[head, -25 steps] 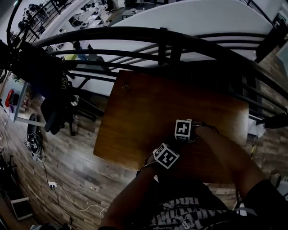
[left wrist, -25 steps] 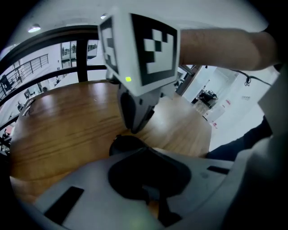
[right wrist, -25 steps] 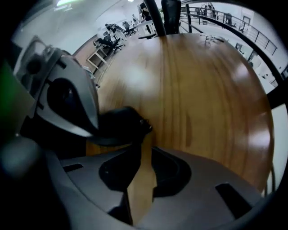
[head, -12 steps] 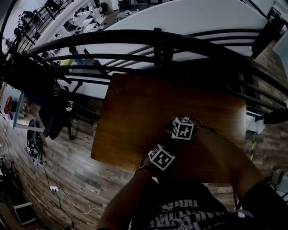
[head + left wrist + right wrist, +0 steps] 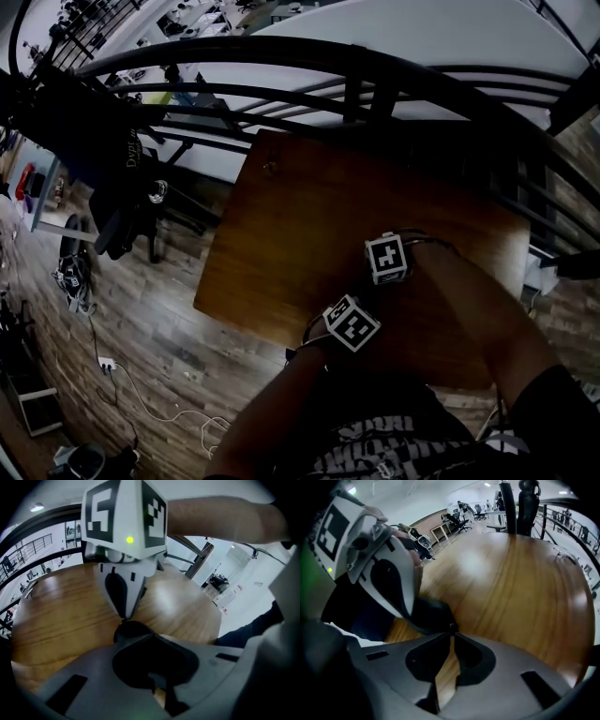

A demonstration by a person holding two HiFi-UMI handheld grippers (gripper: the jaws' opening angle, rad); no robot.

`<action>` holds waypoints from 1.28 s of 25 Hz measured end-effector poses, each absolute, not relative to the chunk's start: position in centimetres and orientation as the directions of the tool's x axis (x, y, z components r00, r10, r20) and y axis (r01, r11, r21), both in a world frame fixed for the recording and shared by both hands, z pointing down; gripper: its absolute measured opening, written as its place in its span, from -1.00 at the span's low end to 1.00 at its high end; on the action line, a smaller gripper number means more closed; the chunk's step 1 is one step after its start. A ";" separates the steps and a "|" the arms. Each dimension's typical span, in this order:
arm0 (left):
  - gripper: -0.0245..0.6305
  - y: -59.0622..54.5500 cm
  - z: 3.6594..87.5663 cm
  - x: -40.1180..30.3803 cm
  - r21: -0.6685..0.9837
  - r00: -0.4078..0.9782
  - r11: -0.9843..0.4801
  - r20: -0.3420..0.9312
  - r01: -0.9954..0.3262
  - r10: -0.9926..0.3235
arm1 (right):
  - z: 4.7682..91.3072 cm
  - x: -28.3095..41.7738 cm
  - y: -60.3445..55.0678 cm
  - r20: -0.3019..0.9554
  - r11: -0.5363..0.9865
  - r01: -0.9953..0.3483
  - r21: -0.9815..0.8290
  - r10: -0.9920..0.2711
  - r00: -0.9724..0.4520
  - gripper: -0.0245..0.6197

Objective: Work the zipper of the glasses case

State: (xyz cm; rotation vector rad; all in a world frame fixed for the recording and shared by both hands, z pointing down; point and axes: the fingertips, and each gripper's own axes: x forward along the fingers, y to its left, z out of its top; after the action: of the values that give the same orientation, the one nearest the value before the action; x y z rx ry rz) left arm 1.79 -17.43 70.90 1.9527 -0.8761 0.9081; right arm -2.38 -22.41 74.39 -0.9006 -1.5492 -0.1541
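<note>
Right, my left gripper is clenched shut against the glasses case by the near edge of the desk. The right gripper has just been closing on the zipper pull. I'd draw steadily along the track.

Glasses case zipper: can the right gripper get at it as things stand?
Probably yes: the right gripper has just been closing its jaws, tips on a small dark nub, seemingly the zipper pull, at the glasses case edge; nothing blocks it.
</note>
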 end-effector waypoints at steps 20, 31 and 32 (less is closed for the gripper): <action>-0.91 -17.5 71.1 1.2 0.343 0.496 -0.484 0.836 -0.805 -0.233 | 75.6 -2.5 -20.7 0.964 -0.034 0.999 -0.038 0.261 0.045 -0.44; -0.91 -18.2 71.8 1.5 0.367 0.512 -0.456 0.823 -0.811 -0.247 | 76.1 -2.7 -21.7 0.955 0.011 1.000 -0.006 0.295 0.002 -0.86; -0.91 -18.3 71.8 1.7 0.362 0.507 -0.457 0.826 -0.813 -0.246 | 76.0 -2.6 -21.9 0.955 0.046 0.999 0.013 0.297 -0.026 -0.87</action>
State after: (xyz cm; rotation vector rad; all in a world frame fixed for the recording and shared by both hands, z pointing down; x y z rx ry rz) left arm 1.66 -18.28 71.81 1.9634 -0.8681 0.9140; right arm -2.55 -21.93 76.02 -1.3847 -1.4637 -1.0334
